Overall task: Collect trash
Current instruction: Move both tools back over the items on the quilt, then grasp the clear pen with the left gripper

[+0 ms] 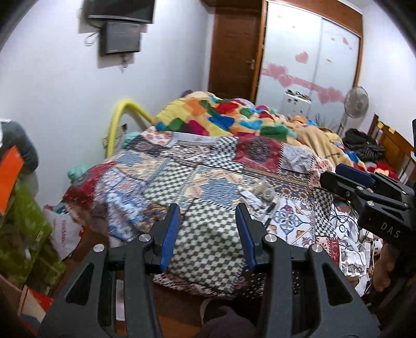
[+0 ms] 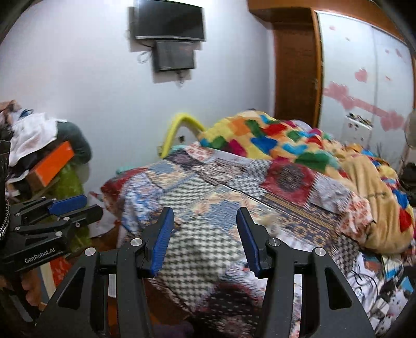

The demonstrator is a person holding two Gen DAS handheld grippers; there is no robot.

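Left tongs (image 1: 208, 234): blue-padded fingers spread, nothing between them, held above the near corner of the bed (image 1: 208, 249). Right tongs (image 2: 205, 239): likewise spread and empty, over the same checked patch of the patchwork bedspread (image 2: 208, 187). In the left wrist view the right tongs show at 3 o'clock; in the right wrist view the left tongs show at 9 o'clock, with fingers of the person's hand (image 2: 31, 288) below them.

Trash: a small cluster of scraps (image 1: 256, 199), including a crumpled clear wrapper and pale paper pieces, lies on the bedspread at 1 o'clock from the left tongs, just beyond their right finger, apart from it. In the right wrist view the same spot is blurred; only pale bits (image 2: 270, 223) show beside the right finger.

Surroundings: a multicoloured blanket (image 1: 228, 117) is heaped at the far end of the bed, at 12 o'clock. A dark screen (image 2: 169, 22) is mounted on the white wall at 12 o'clock, with a smaller panel beneath it. A wardrobe with pink heart stickers (image 1: 309, 65) stands at 1 o'clock, a pedestal fan (image 1: 356, 102) at 2 o'clock. A white plastic bag (image 1: 63, 234) lies on the floor at 9 o'clock.
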